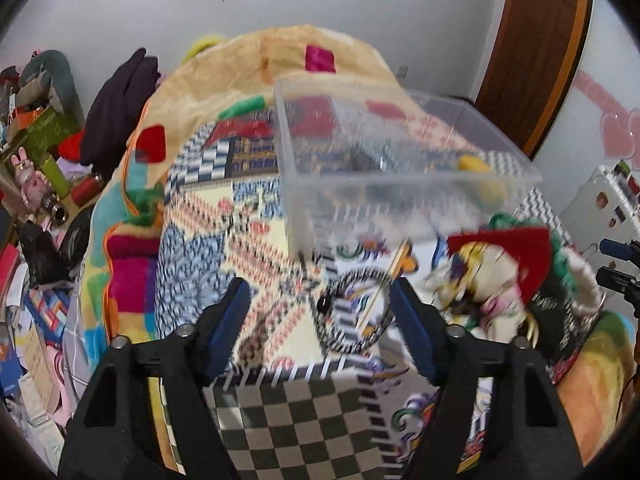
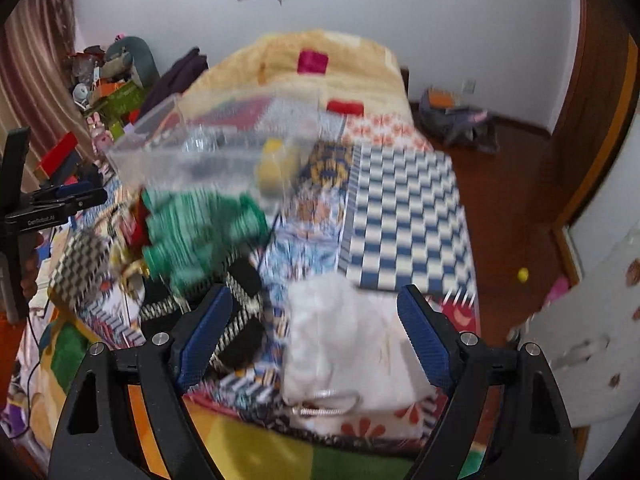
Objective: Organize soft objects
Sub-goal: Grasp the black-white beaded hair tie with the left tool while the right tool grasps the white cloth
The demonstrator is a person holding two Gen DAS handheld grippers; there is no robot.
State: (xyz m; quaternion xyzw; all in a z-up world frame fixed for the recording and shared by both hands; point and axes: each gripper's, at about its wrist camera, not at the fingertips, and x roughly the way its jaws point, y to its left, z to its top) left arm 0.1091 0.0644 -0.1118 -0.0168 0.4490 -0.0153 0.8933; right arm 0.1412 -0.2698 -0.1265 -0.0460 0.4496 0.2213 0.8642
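Observation:
A clear plastic bin (image 1: 384,160) stands on the patterned bed, with a yellow soft object (image 1: 476,164) inside; it also shows in the right wrist view (image 2: 208,148). My left gripper (image 1: 320,308) is open and empty above a black-and-white cord loop (image 1: 352,312). A pile of soft items with a red felt piece (image 1: 516,256) lies to its right. My right gripper (image 2: 316,324) is open and empty over a white cloth pouch (image 2: 344,344). A green yarn-like bundle (image 2: 200,232) and black-and-white checked items (image 2: 240,304) lie to its left.
A peach blanket (image 1: 248,64) covers the far end of the bed. Clutter of boxes and toys (image 1: 36,168) fills the floor at left. A wooden door (image 1: 532,48) and a wood floor (image 2: 508,208) are at right, with a bag (image 2: 456,120) on the floor.

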